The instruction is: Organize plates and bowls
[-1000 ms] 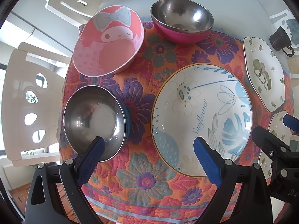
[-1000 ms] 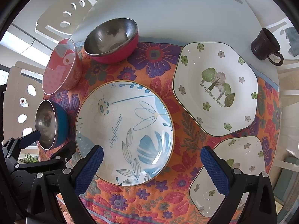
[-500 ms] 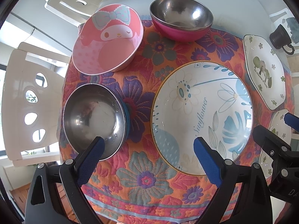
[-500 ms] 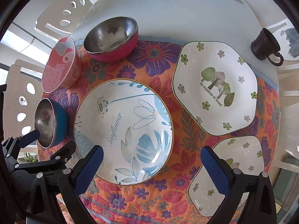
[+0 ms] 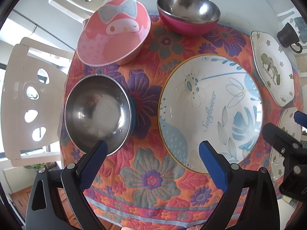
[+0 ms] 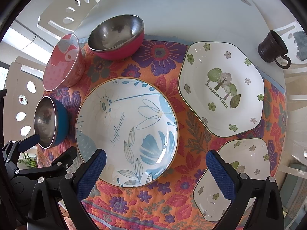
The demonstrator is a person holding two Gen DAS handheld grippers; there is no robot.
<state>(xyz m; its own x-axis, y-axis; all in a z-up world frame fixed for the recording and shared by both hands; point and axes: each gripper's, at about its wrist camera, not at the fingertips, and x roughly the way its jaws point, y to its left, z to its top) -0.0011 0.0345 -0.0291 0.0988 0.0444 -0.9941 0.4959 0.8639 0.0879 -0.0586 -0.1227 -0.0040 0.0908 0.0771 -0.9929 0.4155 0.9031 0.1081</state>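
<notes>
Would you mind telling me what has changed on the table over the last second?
Very little. In both wrist views the dishes sit slightly higher in the picture, so both cameras have shifted a touch. Nothing was grasped or released: the left claw and right claw stay open and empty. The sunflower plate, steel bowls, pink bowl and forest plates keep their places on the cloth.

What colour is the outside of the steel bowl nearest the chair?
Blue bowl, seen best from the right wrist.
</notes>
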